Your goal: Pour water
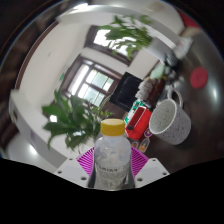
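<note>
— What have the tongs (111, 172) got?

— A clear bottle (111, 155) with a yellow cap (113, 128). The two fingers are closed in to the bottle's width, one magenta pad (86, 158) pressing each side of its body.

— Which way does the bottle point?

— Its long axis runs straight ahead of the fingers, cap end farthest from them. The whole room looks tilted behind it, so how it sits to the floor cannot be told.

— What lies beyond the cap?

— A red can (138, 122) just past it, touching or nearly touching a grey mug (171, 122) beside it. A leafy plant (72, 118) stands on the other side, with a window (92, 80) behind.
</note>
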The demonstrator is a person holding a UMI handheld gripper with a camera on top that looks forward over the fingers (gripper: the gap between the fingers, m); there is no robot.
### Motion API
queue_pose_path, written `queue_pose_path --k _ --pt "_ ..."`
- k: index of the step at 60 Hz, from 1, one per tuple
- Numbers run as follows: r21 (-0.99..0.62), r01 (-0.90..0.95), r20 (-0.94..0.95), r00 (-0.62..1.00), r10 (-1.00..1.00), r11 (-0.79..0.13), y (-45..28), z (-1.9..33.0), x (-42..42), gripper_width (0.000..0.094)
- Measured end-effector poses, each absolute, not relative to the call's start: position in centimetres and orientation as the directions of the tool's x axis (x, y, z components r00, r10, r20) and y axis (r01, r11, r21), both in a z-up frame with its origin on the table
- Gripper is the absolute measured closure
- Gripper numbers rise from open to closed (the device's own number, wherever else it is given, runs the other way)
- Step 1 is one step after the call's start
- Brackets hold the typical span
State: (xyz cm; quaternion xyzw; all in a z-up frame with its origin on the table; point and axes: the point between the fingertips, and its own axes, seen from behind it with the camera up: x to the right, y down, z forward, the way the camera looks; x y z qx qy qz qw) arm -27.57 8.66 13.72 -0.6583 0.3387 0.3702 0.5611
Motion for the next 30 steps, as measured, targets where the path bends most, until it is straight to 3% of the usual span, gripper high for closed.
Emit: queue_pose_path --k 7,14,30 --pt "-0.135 -0.988 -0.991 0.136 -0.005 -0.076 9.5 16.0 -25.7 0.0482" --pt "0.162 -0.986 -0.986 -0.162 0.022 -0.027 10.1 15.7 -23.8 0.0477" --pt "0.464 -0.886 -0.885 -0.464 0.031 0.012 10.5 14.4 -22.3 0.0480"
